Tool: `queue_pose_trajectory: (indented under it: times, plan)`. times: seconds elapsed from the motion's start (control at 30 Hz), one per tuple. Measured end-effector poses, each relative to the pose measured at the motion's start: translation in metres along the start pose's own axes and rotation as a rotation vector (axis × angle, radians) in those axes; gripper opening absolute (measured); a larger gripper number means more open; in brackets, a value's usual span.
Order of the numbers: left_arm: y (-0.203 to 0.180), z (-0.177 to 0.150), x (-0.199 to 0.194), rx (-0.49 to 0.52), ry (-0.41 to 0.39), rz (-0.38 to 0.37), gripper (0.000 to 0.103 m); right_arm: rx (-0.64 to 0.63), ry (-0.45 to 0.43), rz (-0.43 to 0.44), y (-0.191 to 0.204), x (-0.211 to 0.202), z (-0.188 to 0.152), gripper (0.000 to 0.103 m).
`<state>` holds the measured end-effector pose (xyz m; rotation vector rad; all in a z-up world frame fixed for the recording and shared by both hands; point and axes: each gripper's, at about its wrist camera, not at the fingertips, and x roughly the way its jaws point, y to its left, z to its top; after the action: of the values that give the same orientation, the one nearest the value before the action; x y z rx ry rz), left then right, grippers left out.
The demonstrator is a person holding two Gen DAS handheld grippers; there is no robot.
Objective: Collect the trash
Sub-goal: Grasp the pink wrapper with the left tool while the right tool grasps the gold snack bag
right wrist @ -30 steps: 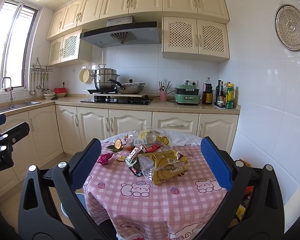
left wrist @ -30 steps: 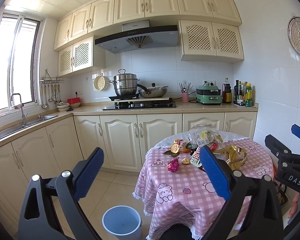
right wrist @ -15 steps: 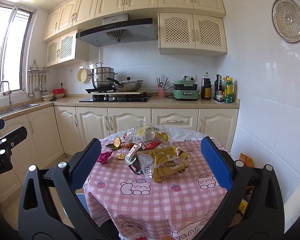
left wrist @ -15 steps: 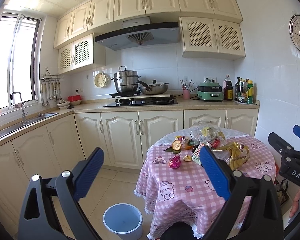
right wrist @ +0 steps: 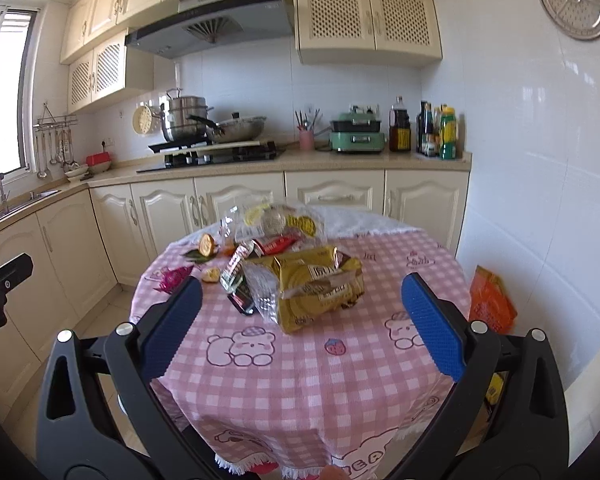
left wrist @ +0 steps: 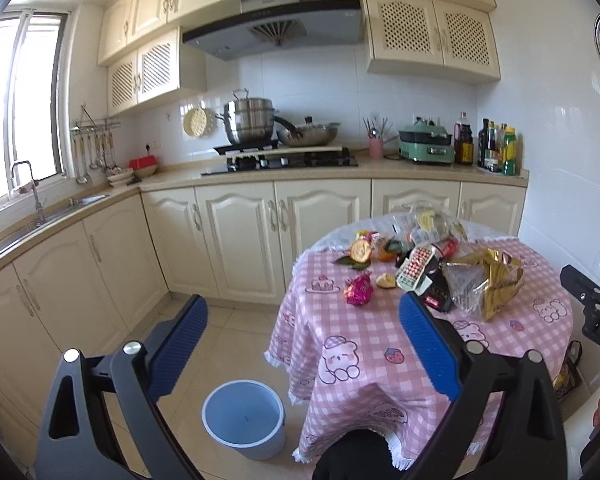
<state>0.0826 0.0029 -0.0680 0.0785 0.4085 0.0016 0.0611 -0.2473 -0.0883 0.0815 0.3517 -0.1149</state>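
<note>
The round bench [right wrist: 300, 380], covered in pink checked cloth, carried the trash: a gold snack bag [right wrist: 320, 288] at centre, smaller wrappers [right wrist: 240, 272] and fruit peel [left wrist: 360, 250] beside it. A blue bin [left wrist: 244, 416] stood on the floor. My left tongs [left wrist: 302, 340] and right tongs [right wrist: 300, 316] were spread wide, gripping nothing.

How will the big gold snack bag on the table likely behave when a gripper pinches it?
The gold snack bag looks crumpled and open, so probably floppy and light. Its glossy film may slip between pads. Being slack, it will likely sag rather than roll.
</note>
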Motion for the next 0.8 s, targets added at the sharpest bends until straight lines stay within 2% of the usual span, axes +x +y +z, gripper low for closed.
queue_pose_trajectory:
  times: [0.13, 0.23, 0.37, 0.7, 0.73, 0.77, 0.8]
  plan:
    - [-0.008, -0.006, 0.033, -0.003, 0.068, -0.056, 0.094, 0.008, 0.053, -0.007, -0.006, 0.025, -0.007, 0.098]
    - [-0.015, -0.012, 0.057, 0.008, 0.114, -0.069, 0.094, 0.021, 0.101, -0.003, -0.008, 0.048, -0.013, 0.098]
    - [-0.022, -0.015, 0.08, 0.023, 0.148, -0.089, 0.094, -0.002, 0.153, 0.017, -0.001, 0.08, -0.018, 0.098]
    - [-0.032, -0.01, 0.131, 0.035, 0.196, -0.153, 0.094, 0.009, 0.225, -0.027, 0.002, 0.156, -0.004, 0.097]
    - [-0.033, -0.009, 0.139, 0.034, 0.205, -0.165, 0.094, 0.013, 0.241, -0.023, 0.001, 0.162, -0.004, 0.089]
    - [-0.034, -0.008, 0.144, 0.034, 0.211, -0.17, 0.094, 0.02, 0.261, -0.017, -0.001, 0.168, -0.004, 0.071]
    - [-0.036, -0.007, 0.149, 0.035, 0.212, -0.178, 0.094, 0.033, 0.275, 0.0, -0.004, 0.173, -0.004, 0.061]
